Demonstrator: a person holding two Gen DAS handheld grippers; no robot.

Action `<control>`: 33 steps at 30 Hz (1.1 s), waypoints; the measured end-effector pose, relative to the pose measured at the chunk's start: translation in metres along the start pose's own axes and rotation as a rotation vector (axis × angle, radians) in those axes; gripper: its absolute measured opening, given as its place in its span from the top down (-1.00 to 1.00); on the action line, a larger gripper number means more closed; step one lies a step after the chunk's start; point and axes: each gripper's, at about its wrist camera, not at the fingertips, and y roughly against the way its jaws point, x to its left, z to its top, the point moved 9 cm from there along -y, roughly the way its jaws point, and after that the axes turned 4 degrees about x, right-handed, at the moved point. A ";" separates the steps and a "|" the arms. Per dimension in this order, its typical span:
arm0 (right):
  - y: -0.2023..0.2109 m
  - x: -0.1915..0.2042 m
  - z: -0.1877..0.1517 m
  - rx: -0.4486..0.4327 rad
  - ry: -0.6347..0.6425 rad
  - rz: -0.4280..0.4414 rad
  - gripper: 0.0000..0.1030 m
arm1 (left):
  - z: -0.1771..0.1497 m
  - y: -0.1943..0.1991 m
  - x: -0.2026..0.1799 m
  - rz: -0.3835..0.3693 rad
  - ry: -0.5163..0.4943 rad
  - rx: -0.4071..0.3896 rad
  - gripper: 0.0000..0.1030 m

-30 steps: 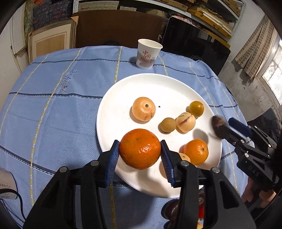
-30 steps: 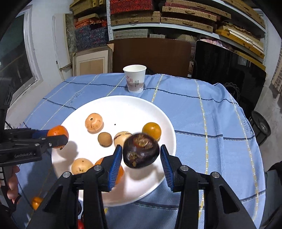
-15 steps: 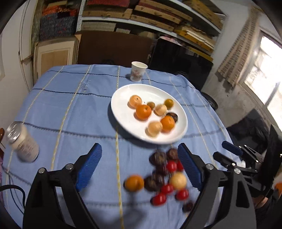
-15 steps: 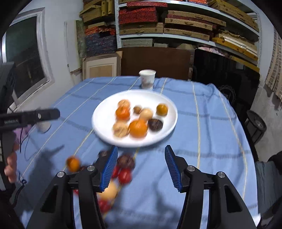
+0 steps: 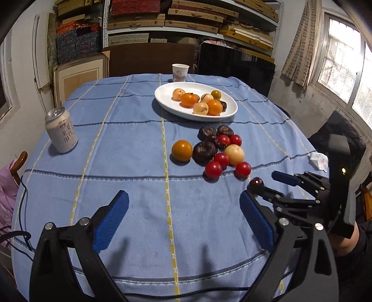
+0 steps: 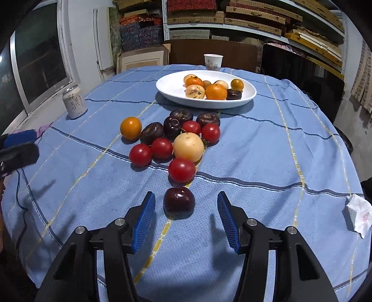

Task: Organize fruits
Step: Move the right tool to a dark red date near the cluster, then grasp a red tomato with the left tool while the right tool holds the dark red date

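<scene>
Here the blue table holds a white plate far back with fruit in it. Nearer lies a pile of loose fruit. Nearest of all sits one dark red fruit, right between the blue pads of the right claw, not touched. That claw is open. The left claw is opening wide over bare cloth, nothing in it. The right hand is nearer.

Shelves stacked with woven boxes line the back wall ahead of the gripper; dark screen and cardboard below; bright window right, dim window left.
</scene>
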 end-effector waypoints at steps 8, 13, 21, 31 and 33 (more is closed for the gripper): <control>-0.008 0.005 -0.005 0.030 0.007 -0.011 0.38 | -0.003 -0.011 0.000 0.019 -0.010 0.021 -0.83; 0.009 0.002 -0.016 -0.018 0.006 -0.008 0.39 | 0.012 -0.035 -0.003 0.081 -0.047 0.030 -0.83; 0.020 -0.001 -0.030 -0.073 -0.029 0.097 0.38 | 0.031 -0.099 -0.027 0.119 -0.110 0.111 -0.83; 0.019 0.002 -0.028 -0.070 -0.031 0.133 0.38 | 0.032 -0.130 -0.039 0.135 -0.126 0.145 -0.64; 0.019 0.002 -0.028 -0.074 -0.033 0.131 0.38 | 0.030 -0.138 -0.039 0.121 -0.124 0.171 -0.25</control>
